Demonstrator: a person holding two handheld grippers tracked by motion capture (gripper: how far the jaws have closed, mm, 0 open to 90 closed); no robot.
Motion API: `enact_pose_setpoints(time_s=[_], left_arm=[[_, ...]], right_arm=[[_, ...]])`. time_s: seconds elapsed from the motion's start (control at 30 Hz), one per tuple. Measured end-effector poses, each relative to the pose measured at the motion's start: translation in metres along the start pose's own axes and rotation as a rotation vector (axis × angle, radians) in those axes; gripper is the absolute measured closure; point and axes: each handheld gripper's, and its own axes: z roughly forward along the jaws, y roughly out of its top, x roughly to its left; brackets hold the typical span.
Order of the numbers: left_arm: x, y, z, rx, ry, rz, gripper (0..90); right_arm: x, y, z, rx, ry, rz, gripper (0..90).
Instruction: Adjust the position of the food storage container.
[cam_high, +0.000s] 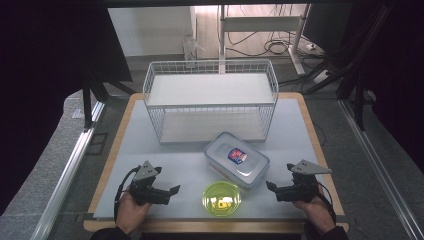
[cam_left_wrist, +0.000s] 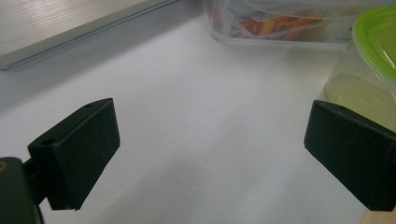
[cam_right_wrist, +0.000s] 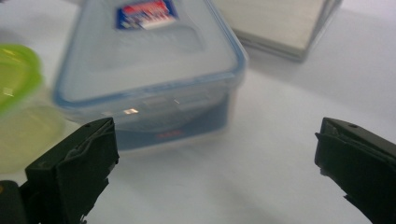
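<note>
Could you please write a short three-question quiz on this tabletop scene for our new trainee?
1. True or false: the left gripper holds the round green-lidded plastic container.
2. Which stands nearer the white wire basket: the green-lidded container or the rectangular clear plastic box with a blue-rimmed lid?
3. What state are the jaws of the right gripper in?

Key
1. False; its jaws are open and empty.
2. The rectangular box.
3. Open, nothing between them.

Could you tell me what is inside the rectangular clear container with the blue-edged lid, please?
Through the rectangular container's clear wall, orange and red pieces show, perhaps food; what they are is unclear. From above, its lid and label cover the inside.
</note>
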Motion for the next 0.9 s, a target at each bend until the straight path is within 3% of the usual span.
enact_pose_setpoints(time_s=[0.1,0.2,0.33,0.4,0.47,0.6,0.77,0.83,0.9], left_arm=[[-0.003,0.001,0.001,0.018,-0.001,0.011,3.3],[-0.003,0.001,0.003,0.04,0.002,0.011,2.4],[-0.004,0.001,0.004,0.048,0.016,0.015,0.5],[-0.002,0.002,0.003,0.03,-0.011,-0.016,1.1],[-0.003,0.003,0.001,0.025,-0.009,-0.02,2.5],[-0.005,0.006,-0.002,0.019,-0.008,-0.012,7.2],[-0.012,0.011,-0.008,-0.018,-0.093,-0.009,25.7],[-0.014,0.013,-0.008,-0.014,-0.101,-0.005,28.8],[-0.023,0.017,-0.007,0.007,-0.118,0.028,34.8]], right_arm=[[-0.001,-0.002,0.004,0.039,-0.039,-0.013,0.0],[0.001,-0.001,0.003,0.022,-0.064,-0.038,0.0],[0.001,0.001,0.001,-0.017,-0.066,-0.024,2.7],[-0.001,0.001,0.001,-0.02,-0.074,-0.022,4.1],[-0.001,0.002,0.0,-0.029,-0.076,-0.013,4.2],[0.001,0.003,0.0,-0.043,-0.083,-0.026,4.2],[0.006,0.004,0.002,-0.061,-0.061,-0.018,4.1],[0.007,0.005,0.002,-0.062,-0.062,-0.021,4.1],[0.008,0.005,0.002,-0.062,-0.069,-0.028,4.1]])
